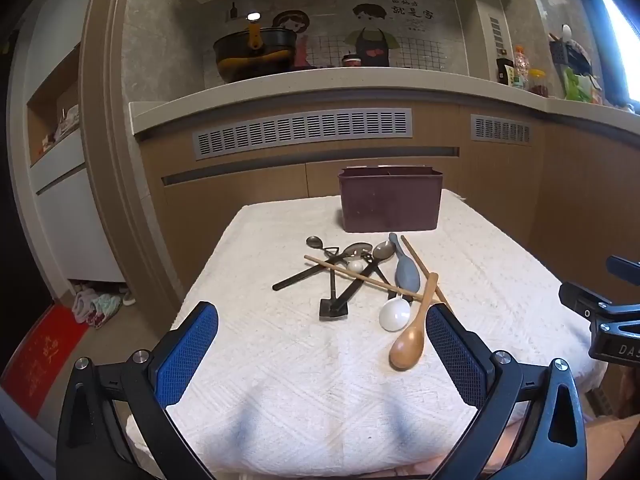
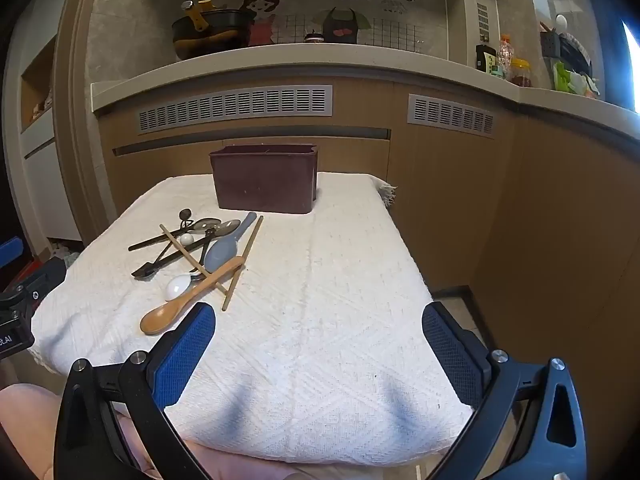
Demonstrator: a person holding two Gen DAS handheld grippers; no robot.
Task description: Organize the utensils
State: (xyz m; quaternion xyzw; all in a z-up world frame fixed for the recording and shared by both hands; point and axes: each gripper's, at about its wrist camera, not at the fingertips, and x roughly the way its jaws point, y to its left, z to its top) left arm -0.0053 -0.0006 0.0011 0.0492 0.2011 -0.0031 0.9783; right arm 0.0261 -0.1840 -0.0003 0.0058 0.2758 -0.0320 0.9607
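Observation:
A heap of utensils lies on a white cloth (image 1: 280,360): a wooden spoon (image 1: 412,334), a white spoon (image 1: 394,314), a grey-blue spoon (image 1: 406,272), chopsticks (image 1: 360,276) and several dark metal spoons (image 1: 340,280). Behind the heap stands a dark brown holder box (image 1: 390,198). My left gripper (image 1: 322,322) hovers open near the cloth's front edge, nothing between its blue pads; the wooden spoon's bowl lies just inside its right finger. My right gripper (image 2: 318,326) is open too, over bare cloth (image 2: 320,280), right of the wooden spoon (image 2: 188,300) and the box (image 2: 264,178).
Wooden cabinets with grey vents (image 1: 302,130) and a pale counter (image 1: 320,80) stand behind the table. A pot (image 1: 252,54) and bottles (image 1: 520,68) sit on the counter. The other gripper's body (image 1: 600,312) shows at the right edge. A red mat (image 1: 36,356) lies on the floor at left.

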